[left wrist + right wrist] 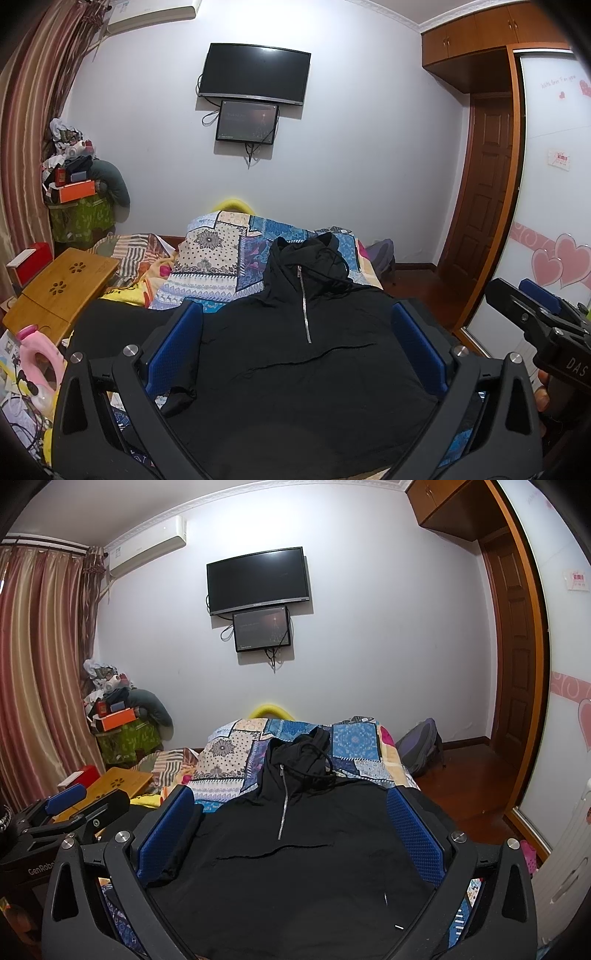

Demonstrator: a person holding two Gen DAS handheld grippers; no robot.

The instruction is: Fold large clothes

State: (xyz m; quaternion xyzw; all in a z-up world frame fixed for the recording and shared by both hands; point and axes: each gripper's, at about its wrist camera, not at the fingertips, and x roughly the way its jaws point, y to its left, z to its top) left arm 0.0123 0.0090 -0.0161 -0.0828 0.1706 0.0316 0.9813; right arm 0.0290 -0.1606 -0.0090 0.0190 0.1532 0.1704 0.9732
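Note:
A large black hooded top with a silver half-zip (295,354) lies spread front-up on the bed, hood at the far end; it also shows in the right wrist view (291,849). My left gripper (295,325) is open above its near part, blue pads wide apart, holding nothing. My right gripper (290,808) is open too, over the same garment, empty. The right gripper shows at the right edge of the left wrist view (535,314); the left gripper shows at the left edge of the right wrist view (74,812). One sleeve lies folded at the left (181,369).
A patchwork quilt (221,258) covers the bed. A bamboo lap table (62,288) and clutter sit to the left. A wardrobe (554,184) and wooden door (487,184) stand right. A backpack (421,749) rests on the floor. A TV (255,74) hangs ahead.

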